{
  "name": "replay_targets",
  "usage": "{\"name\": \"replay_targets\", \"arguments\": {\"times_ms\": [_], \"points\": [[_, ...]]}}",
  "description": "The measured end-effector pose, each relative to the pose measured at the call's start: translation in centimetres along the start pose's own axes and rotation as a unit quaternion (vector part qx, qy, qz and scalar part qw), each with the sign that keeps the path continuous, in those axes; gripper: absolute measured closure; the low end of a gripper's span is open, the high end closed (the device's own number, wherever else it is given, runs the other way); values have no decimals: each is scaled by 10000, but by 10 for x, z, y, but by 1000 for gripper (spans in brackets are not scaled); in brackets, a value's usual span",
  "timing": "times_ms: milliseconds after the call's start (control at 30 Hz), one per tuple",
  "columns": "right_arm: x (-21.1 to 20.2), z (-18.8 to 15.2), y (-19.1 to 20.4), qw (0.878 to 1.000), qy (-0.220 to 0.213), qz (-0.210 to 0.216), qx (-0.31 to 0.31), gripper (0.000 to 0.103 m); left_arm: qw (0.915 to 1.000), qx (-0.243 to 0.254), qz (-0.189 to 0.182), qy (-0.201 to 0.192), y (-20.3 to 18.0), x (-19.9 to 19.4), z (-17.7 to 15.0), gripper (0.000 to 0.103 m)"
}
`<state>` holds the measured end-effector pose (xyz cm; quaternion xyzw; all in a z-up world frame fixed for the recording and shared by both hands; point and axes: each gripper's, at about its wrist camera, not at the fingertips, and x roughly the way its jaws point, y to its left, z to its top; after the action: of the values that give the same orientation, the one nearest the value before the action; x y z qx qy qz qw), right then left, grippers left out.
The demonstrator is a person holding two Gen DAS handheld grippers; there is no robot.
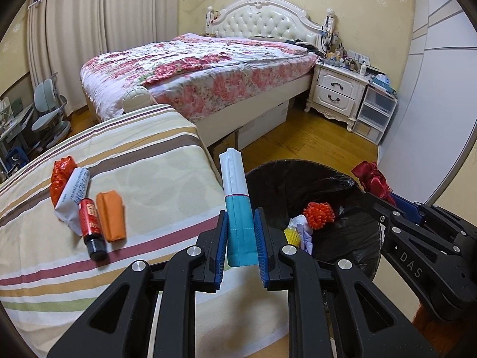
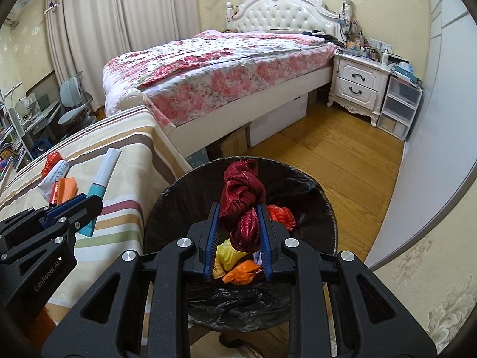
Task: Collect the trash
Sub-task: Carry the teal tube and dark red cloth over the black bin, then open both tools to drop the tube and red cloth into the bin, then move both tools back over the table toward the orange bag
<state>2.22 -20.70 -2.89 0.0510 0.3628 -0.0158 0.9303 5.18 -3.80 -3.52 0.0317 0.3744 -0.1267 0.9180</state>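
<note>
My left gripper (image 1: 241,217) is shut on a teal and white pouch (image 1: 237,203), held upright above the edge of the striped cover (image 1: 143,161); the pouch also shows in the right wrist view (image 2: 103,176). My right gripper (image 2: 238,208) is shut on a dark red cloth (image 2: 243,191) and holds it over the black-lined bin (image 2: 322,208). The bin (image 1: 298,179) holds an orange-red net ball (image 1: 319,214) and other scraps. On the cover lie a red bottle (image 1: 91,226), an orange packet (image 1: 111,214), a white wrapper (image 1: 73,200) and a red foil wrapper (image 1: 59,176).
A bed with a floral quilt (image 1: 202,65) stands behind. A white nightstand (image 1: 337,89) and plastic drawers (image 1: 375,113) are at the back right. Wood floor (image 2: 328,155) lies around the bin. A chair and desk (image 1: 44,113) stand at the far left.
</note>
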Motion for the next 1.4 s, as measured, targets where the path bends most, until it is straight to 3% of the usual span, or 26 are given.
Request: {"name": "replay_targets", "arguments": {"times_ms": [1033, 1133, 1200, 1267, 1400], "points": [[21, 0, -21, 9995, 194, -86, 252, 79, 9995, 250, 44, 201, -30, 30, 9, 84], [21, -2, -23, 9993, 201, -138, 285, 78, 9994, 250, 26, 247, -31, 32, 8, 80], [21, -2, -23, 9992, 216, -159, 309, 74, 9993, 263, 59, 242, -31, 32, 7, 70], [20, -3, -24, 9991, 195, -197, 328, 63, 9994, 251, 82, 207, -30, 31, 7, 60], [19, -4, -23, 9990, 193, -248, 315, 62, 9995, 234, 119, 176, -27, 28, 6, 50]]}}
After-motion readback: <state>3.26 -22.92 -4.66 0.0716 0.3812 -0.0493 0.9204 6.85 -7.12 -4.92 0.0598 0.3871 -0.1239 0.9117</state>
